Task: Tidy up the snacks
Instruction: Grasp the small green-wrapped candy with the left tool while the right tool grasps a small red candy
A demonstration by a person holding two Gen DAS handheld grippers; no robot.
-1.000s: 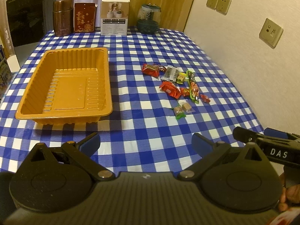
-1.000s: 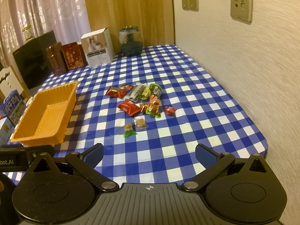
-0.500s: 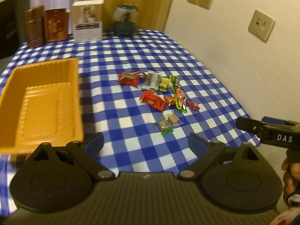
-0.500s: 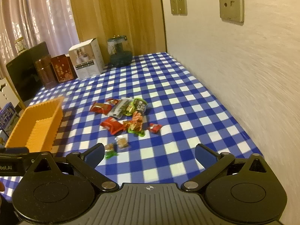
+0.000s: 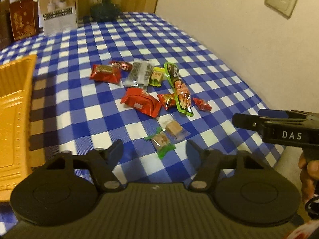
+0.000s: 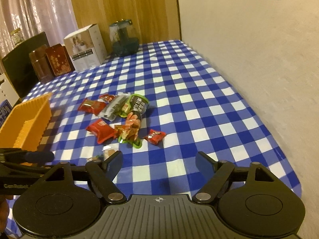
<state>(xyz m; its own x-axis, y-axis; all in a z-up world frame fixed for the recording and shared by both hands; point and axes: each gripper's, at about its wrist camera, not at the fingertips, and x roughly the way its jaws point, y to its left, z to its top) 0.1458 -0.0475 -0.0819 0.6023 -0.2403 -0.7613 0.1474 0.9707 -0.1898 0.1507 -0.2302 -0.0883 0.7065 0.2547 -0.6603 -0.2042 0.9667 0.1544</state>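
The snacks lie in a loose cluster on the blue-checked tablecloth, to the right of the orange tray — none of them in it. Nearest the left gripper are two small wrapped candies, just beyond its fingertips; its jaws have just been closing but stand apart, with nothing between the pads. The right gripper (seen from the side in the left view, lettered DAS) hovers right of the cluster — its jaws have also been narrowing, still apart and empty. A small red packet lies ahead of it.
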